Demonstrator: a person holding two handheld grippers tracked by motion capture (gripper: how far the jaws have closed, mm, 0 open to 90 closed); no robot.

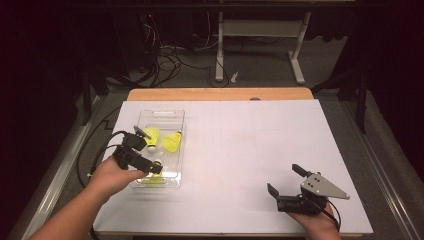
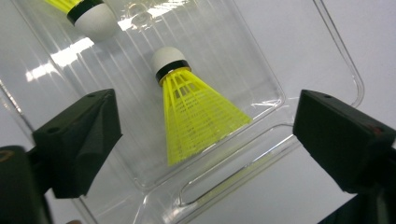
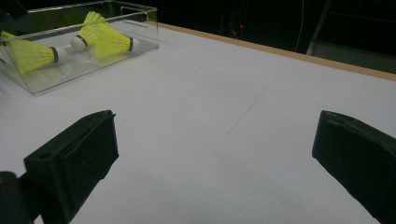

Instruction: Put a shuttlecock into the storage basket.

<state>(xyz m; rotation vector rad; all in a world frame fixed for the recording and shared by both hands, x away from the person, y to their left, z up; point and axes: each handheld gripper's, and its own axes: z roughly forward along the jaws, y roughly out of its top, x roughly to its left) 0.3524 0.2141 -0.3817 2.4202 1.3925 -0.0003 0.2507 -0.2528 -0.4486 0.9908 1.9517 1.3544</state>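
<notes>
Your left gripper (image 1: 145,152) hung over the near end of the clear plastic rectangular tray (image 1: 176,114), and its two black jaws stood wide apart with nothing pressed between them. In the left gripper view those jaws framed a yellow mesh-skirted shuttlecock with a white cork tip and a black band (image 2: 194,109), which lay on its side on the tray floor between the jaws but apart from both of them; its skirt pointed toward the tray's end wall, beside the moulded handle slot. A second yellow shuttlecock (image 2: 91,14) lay farther along the tray, its white tip showing at the top edge of that view. From the high view you could count yellow shuttlecocks lying in the middle of the tray and one more under your left hand (image 1: 112,175) near the closest corner. Your right gripper (image 1: 285,182) sat well away, low over the bare white sheet covering the table (image 1: 260,145), near the front right edge, with its jaws also spread wide and holding nothing. From the right gripper view the tray stood far off at the upper left, with two shuttlecocks lying tip to tip inside it. Beyond the white sheet the wooden table edge (image 1: 220,94) showed, and past it a dark floor with tangled cables (image 1: 170,57).
</notes>
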